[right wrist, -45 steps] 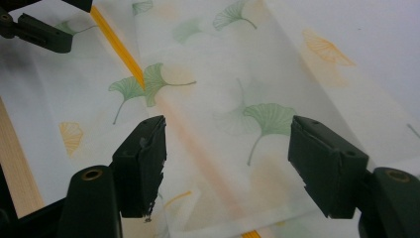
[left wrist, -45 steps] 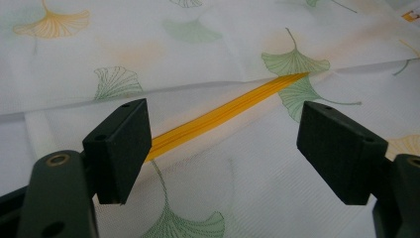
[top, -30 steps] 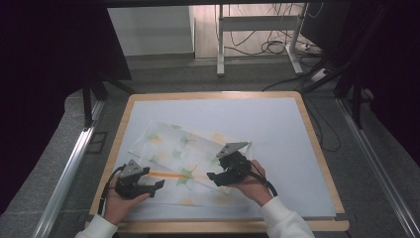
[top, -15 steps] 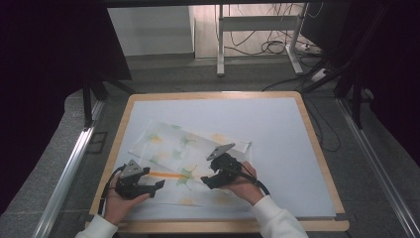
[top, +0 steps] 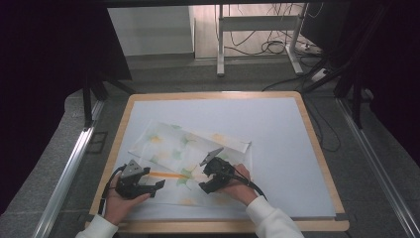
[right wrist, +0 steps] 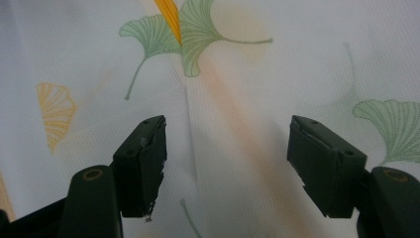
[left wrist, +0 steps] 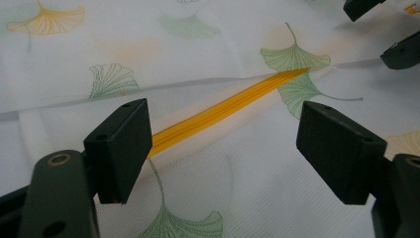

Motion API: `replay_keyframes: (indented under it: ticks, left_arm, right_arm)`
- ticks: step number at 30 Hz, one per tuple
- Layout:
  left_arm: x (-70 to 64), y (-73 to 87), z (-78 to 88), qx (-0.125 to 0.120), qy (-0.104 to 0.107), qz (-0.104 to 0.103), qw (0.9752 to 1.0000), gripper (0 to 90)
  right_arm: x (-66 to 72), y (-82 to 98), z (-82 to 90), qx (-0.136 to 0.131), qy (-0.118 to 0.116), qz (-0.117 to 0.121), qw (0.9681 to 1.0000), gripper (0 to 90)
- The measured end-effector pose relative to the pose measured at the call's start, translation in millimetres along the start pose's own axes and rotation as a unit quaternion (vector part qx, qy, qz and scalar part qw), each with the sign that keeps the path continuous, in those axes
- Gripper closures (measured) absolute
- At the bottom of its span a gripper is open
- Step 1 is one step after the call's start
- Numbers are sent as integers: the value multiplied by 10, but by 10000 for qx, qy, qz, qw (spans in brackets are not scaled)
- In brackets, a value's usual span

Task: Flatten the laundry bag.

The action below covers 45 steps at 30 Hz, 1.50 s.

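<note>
Spreading out beneath me is the table (top: 277,119), a pale blue-grey top framed by a light wooden rim, with its whole far half and right side lying bare and giving wide room to move. On its near left part lies the ginkgo-print cloth (top: 173,146), white with green and orange leaves, folded flat; its far edge runs slantwise from the left toward the middle, its right edge ends well short of the table's right rim, and its near edge sits close to the front rim by my forearms. A yellow strip (top: 166,175) shows along a fold of the cloth between my two hands; in the left gripper view it runs from just beside my left jaw up to a green leaf (left wrist: 292,57). My left gripper (top: 157,185) sits low at the cloth's near left edge, close to the table's left rim, jaws wide apart with nothing between them but cloth below. My right gripper (top: 212,157) hangs over the cloth's middle, pointing away and left, jaws likewise spread wide and clasping nothing; in the right gripper view (right wrist: 225,163) a soft crease of cloth runs between them, with the end of the yellow strip (right wrist: 170,15) ahead. The two grippers are near each other, not touching.
</note>
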State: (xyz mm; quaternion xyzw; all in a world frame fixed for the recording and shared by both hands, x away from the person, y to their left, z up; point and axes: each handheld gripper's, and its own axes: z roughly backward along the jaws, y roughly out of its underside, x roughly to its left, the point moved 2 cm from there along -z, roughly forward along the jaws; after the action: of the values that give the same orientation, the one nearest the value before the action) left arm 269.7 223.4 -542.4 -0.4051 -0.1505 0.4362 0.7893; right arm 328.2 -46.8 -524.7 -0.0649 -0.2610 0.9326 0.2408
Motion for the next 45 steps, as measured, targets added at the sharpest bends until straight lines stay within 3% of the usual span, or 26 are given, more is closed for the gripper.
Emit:
replay_keyframes:
  ticks: [10, 21, 35, 40, 45]
  left_arm:
    - [-1, 1, -1, -1, -29, -12, 10000, 212]
    - [-2, 3, -5, 18, -14, -29, 10000, 213]
    - [2, 5, -13, 37, -34, -30, 10000, 213]
    - [7, 6, -15, 31, -50, -34, 10000, 213]
    - [11, 7, -18, 46, -46, -44, 10000, 212]
  right_arm:
    - [-32, 41, -61, 145, 284, 78, 9995, 333]
    - [-72, 61, -58, 110, 289, 42, 9995, 378]
    - [-111, 65, -34, 19, 336, 0, 9994, 635]
    - [-123, 68, -15, -10, 142, -77, 9999, 769]
    - [-139, 64, -12, -18, 9, -98, 10000, 838]
